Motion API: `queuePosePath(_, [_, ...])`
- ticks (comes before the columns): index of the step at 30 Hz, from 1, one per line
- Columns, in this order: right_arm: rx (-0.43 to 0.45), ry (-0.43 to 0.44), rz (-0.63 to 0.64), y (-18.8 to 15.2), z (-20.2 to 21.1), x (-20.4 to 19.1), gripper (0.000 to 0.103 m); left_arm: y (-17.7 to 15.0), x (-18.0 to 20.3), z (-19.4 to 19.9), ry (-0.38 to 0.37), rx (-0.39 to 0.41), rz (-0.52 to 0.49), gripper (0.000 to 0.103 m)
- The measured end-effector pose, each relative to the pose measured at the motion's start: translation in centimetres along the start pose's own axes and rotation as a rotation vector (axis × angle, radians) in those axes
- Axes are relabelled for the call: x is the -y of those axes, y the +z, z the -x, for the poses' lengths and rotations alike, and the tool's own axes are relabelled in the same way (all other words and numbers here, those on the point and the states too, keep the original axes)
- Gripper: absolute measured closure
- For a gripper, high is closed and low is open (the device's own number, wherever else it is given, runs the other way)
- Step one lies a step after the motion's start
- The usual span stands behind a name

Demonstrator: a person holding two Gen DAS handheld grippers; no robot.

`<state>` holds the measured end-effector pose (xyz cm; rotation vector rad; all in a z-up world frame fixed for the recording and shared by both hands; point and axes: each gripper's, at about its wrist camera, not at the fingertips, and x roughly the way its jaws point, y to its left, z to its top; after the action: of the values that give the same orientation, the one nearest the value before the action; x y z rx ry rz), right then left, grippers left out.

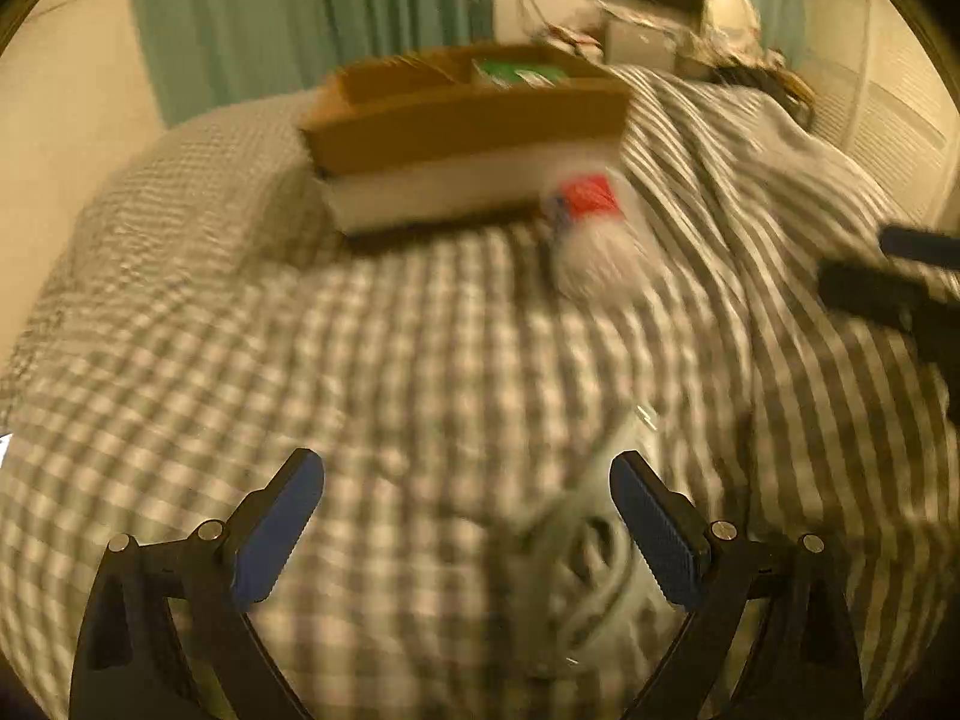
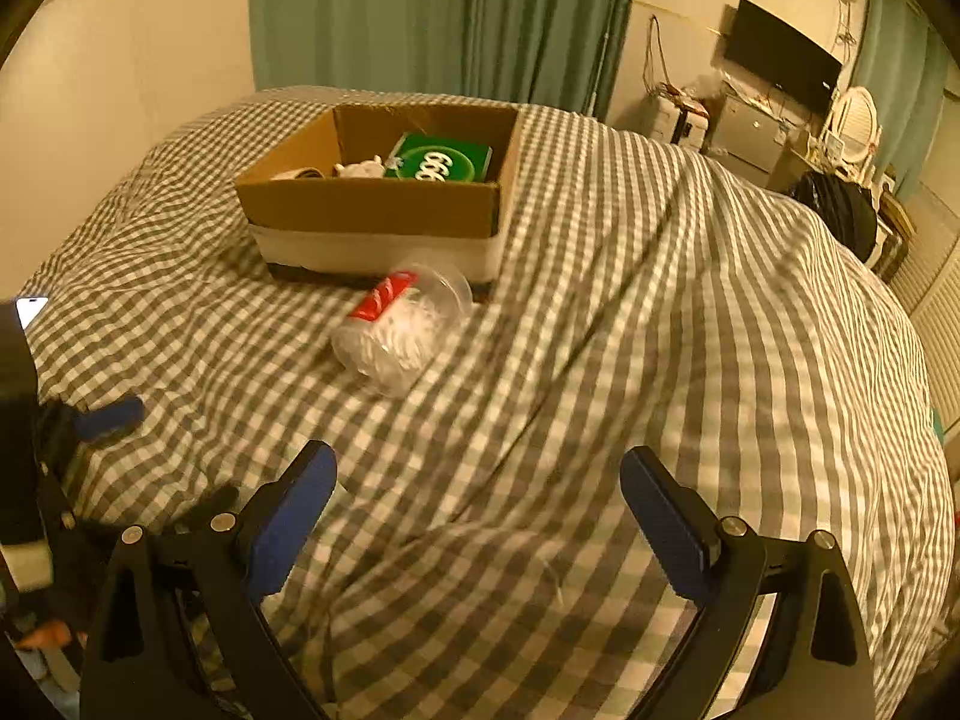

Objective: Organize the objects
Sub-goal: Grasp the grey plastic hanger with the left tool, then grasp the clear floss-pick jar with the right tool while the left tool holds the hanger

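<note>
Both sets of jaws spread wide, gripping nothing. Left gripper (image 1: 468,528) low over the grey-and-white checked bedspread (image 1: 372,360), with a blurred pale coiled cable (image 1: 591,564) just inside its right finger. Right gripper (image 2: 480,534) well short of the clear round plastic tub with a red label (image 2: 403,329) (on its side, touching the open brown cardboard box (image 2: 372,213)). Green packet (image 2: 444,159) inside the box.

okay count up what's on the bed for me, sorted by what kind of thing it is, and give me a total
Cardboard boxes: 1
Clear jars lying on their side: 1
Green packets inside the box: 1
White items inside the box, too small to identify: at least 1
Coiled white cables: 1
Total: 5
</note>
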<state>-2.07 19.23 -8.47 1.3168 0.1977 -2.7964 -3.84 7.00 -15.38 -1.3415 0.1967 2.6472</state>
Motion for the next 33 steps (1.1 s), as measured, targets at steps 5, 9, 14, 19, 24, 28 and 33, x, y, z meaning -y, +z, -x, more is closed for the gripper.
queuePosePath(5, [-0.005,-0.004,-0.02,-0.2,-0.1,0.5,0.007,-1.5,1.6,-1.1,-0.108,-0.083,-0.03,0.004])
queuePosePath(9, [-0.009,-0.002,-0.019,-0.2,-0.1,0.3,0.007,-2.3,2.7,-2.3,-0.143,-0.153,-0.069,0.004])
queuePosePath(14, [-0.015,0.004,-0.018,-0.3,-0.3,0.0,0.007,-2.9,2.1,-3.1,-0.149,-0.201,-0.04,0.035])
queuePosePath(19, [-0.004,-0.002,-0.001,0.4,-0.3,-0.4,0.007,-2.1,1.3,-1.4,-0.207,-0.181,-0.029,0.043])
queuePosePath(24, [0.02,-0.011,0.023,2.3,-0.8,-1.0,0.007,0.5,-2.4,1.7,-0.193,-0.077,0.07,0.043])
queuePosePath(28, [0.016,-0.002,0.03,4.5,-2.6,-2.1,0.007,3.0,-5.4,2.7,-0.132,-0.002,0.13,0.043])
queuePosePath(33, [-0.032,0.003,0.019,7.1,-7.0,-3.4,0.007,5.7,-8.5,1.9,-0.073,0.059,0.173,0.043])
